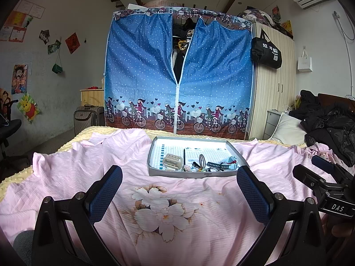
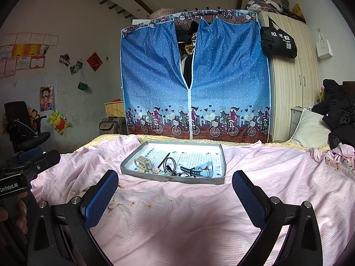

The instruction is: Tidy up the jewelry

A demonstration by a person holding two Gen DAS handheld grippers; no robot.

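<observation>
- Shallow grey cardboard tray (image 2: 218,178) of jumbled jewelry lies straight ahead of both tongs, long axis crosswise.
- Left gripper (image 1: 179,189) and right gripper (image 2: 175,191): both wide, empty, roughly equally near.

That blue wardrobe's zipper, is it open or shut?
Partly open. The wardrobe zipper is closed along the lower half, but above it the flaps part in a V, showing dark clothes inside, in both views.

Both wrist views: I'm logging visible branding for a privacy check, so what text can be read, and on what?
"DAS": white letters on the black right tool body.
"GenRobot.AI": white letters on the black left tool body.
Black hanging tote bag: large white characters, not legible to me.
Red diamond wall paper: one character, blurred.
Wall certificates: too small.
Grey tray front label: too small.
</observation>
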